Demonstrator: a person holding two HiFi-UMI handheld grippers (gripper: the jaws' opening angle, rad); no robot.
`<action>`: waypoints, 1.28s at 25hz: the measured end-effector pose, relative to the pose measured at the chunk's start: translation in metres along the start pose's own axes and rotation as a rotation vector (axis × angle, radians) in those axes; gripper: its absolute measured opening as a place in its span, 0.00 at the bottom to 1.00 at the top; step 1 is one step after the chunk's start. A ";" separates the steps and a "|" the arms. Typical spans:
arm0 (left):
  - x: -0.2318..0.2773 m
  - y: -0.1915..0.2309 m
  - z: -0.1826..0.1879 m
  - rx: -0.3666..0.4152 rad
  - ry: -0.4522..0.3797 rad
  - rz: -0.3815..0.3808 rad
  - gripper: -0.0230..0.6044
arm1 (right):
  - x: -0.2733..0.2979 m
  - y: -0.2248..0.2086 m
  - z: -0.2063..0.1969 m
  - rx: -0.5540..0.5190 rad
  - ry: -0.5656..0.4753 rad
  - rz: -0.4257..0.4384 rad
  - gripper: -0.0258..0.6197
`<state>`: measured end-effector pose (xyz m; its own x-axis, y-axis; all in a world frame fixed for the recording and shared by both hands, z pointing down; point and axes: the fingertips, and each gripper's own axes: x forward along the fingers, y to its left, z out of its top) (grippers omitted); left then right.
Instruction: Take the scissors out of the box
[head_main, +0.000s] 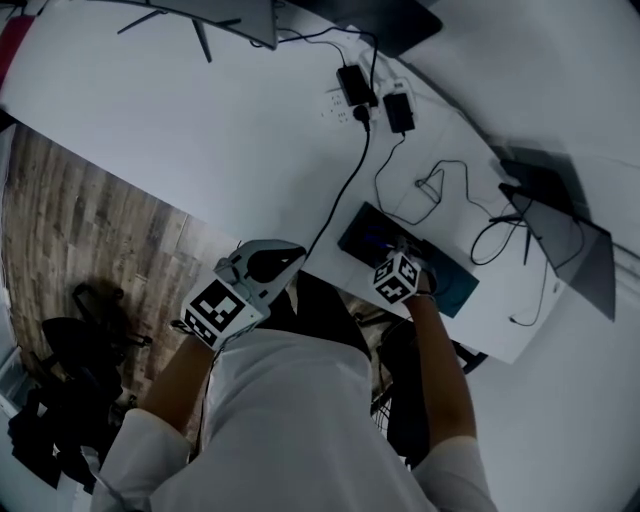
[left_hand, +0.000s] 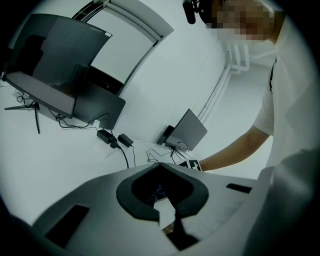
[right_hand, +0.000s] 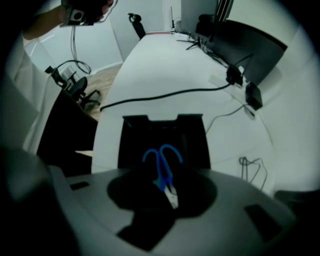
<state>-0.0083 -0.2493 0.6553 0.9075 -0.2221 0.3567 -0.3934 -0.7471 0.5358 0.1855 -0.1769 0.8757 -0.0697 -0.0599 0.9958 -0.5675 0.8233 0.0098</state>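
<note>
on the white worktop (head_main: 200, 130) a shallow black box (head_main: 360, 235) lies open just beside the near edge, toward the right-hand corner. the right gripper (head_main: 398, 275) hangs directly over the box, pointing straight down, with its marker cube facing up at us. in the right gripper view its jaws stand spread wide and grip nothing. below them, the blue-handled scissors (right_hand: 163, 175) lie flat on the dark floor of the box, handle loops toward the far wall and pale blades toward the camera. the left gripper (head_main: 285, 262) is held off the near edge of the worktop, left of the box and apart from it, aimed across the worktop. nothing sits in it, and we cannot tell from its own view whether its jaws are apart or together. two black power adapters (head_main: 355, 85) sit at the far side of the worktop, and a thick black cable (head_main: 350, 180) runs from them toward the near edge, passing the left end of the box. thin wires (head_main: 440, 185) loop between the box and a dark tilted screen panel (head_main: 560, 215) near the right edge. an office chair (head_main: 80, 340) stands on the wood-look floor (head_main: 90, 220).
</note>
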 end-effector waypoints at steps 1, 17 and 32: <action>0.001 0.001 -0.002 -0.006 0.001 0.002 0.09 | 0.004 0.000 -0.001 -0.013 0.010 0.006 0.26; -0.003 0.015 -0.011 -0.033 -0.004 0.033 0.09 | 0.013 0.009 0.001 -0.080 0.005 0.066 0.21; -0.016 -0.013 0.012 0.018 -0.023 -0.025 0.09 | -0.068 -0.020 0.029 0.169 -0.277 -0.099 0.21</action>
<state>-0.0160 -0.2437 0.6336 0.9200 -0.2177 0.3258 -0.3684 -0.7638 0.5301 0.1781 -0.2057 0.8056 -0.2150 -0.3052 0.9277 -0.7092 0.7019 0.0666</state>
